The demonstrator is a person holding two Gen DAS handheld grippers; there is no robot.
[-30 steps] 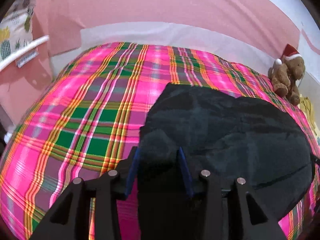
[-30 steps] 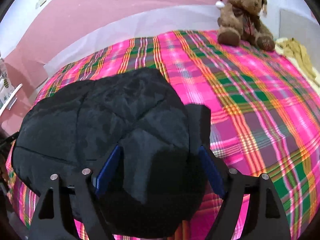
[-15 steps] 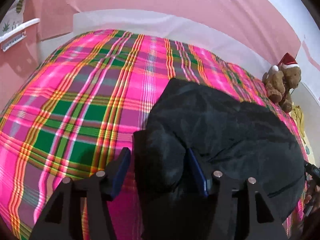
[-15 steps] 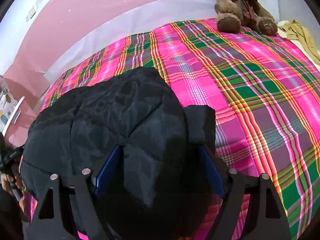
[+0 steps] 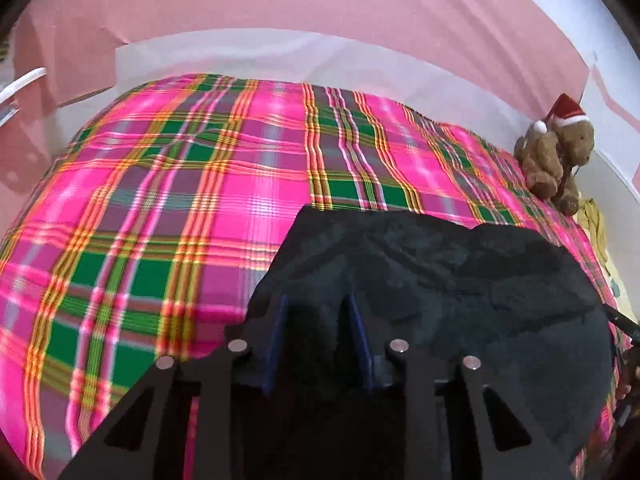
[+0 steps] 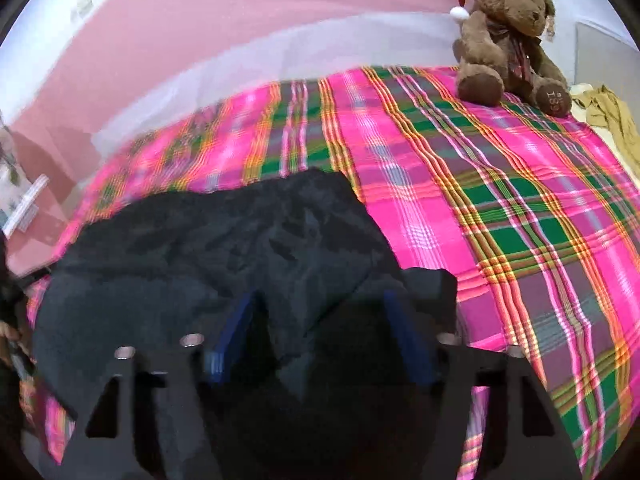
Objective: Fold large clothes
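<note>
Black jacket (image 5: pixel 460 288) on bed (image 5: pixel 160 208): soft, puffy, slippery-looking. Left tongs (image 5: pixel 316 336) just closing, pinching edge fabric; right tongs (image 6: pixel 324 336) closing too, grip unclear. Grab hems.

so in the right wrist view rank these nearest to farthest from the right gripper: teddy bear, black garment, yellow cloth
1. black garment: between the right gripper's fingers, spreading left.
2. teddy bear: far edge of the plaid bedspread, upper right.
3. yellow cloth: just past the bear, far right edge.
</note>
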